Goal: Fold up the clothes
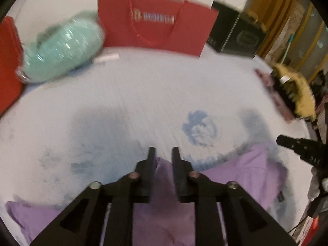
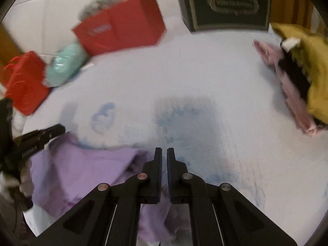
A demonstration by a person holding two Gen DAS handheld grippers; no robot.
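A purple garment (image 1: 242, 170) (image 2: 82, 164) lies crumpled on the pale bed sheet (image 1: 164, 94) (image 2: 194, 78), near the front edge. My left gripper (image 1: 163, 149) points steeply down at it. Its jaws stand a little apart with a bunch of the purple cloth pinched between them. In the right wrist view the left gripper (image 2: 60, 128) comes in from the left over the garment's far corner. My right gripper (image 2: 164, 149) is shut, with no cloth visible between its tips; the garment lies under and to the left of it. The left wrist view catches the right gripper (image 1: 279, 139) at the right edge.
At the back stand a red paper bag (image 1: 155, 24) (image 2: 123, 30), a mint bundle in plastic (image 1: 61, 51) (image 2: 63, 67) and a black box (image 1: 235, 32) (image 2: 229, 4). A second red bag (image 1: 8, 61) (image 2: 24, 82) stands left. Yellow and pink clothes (image 1: 297, 94) (image 2: 315, 78) are piled right.
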